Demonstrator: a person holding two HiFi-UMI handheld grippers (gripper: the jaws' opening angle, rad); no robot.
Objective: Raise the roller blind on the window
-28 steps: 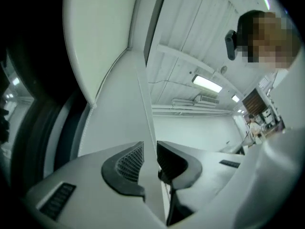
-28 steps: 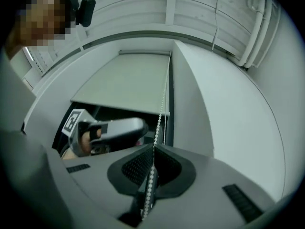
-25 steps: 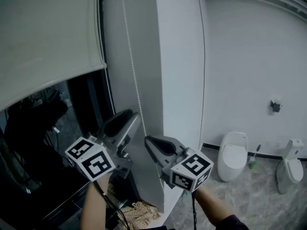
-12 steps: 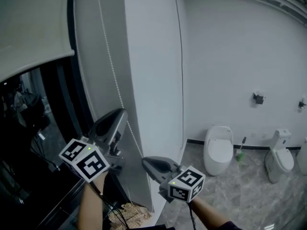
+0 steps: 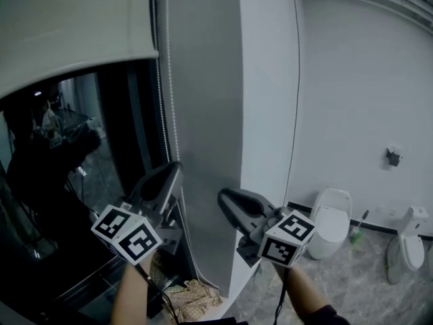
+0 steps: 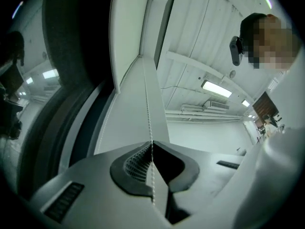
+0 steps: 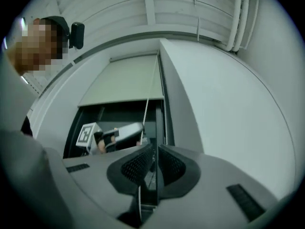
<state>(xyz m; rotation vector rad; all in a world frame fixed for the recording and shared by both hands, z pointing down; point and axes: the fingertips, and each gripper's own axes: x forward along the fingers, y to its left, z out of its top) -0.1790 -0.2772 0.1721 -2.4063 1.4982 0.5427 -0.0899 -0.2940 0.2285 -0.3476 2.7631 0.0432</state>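
left gripper [image 5: 176, 169] just pinched shut on the bead chain [image 6: 148, 106], right gripper [image 5: 223, 196] jaws a crack apart, pale blind [image 5: 67, 19] partly up at 10 o'clock

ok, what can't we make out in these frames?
Roller blind top: head view, cut by the upper edge.
Whether the right gripper pinches the bead chain: right gripper view, its own jaw covers the strand.
Beyond the window glass: head view, too dark, only reflections.

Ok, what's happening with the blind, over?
Left gripper: jaws just closed on bead chain. Right gripper: jaws slightly apart, empty. Blind partly raised. Nothing blocking.
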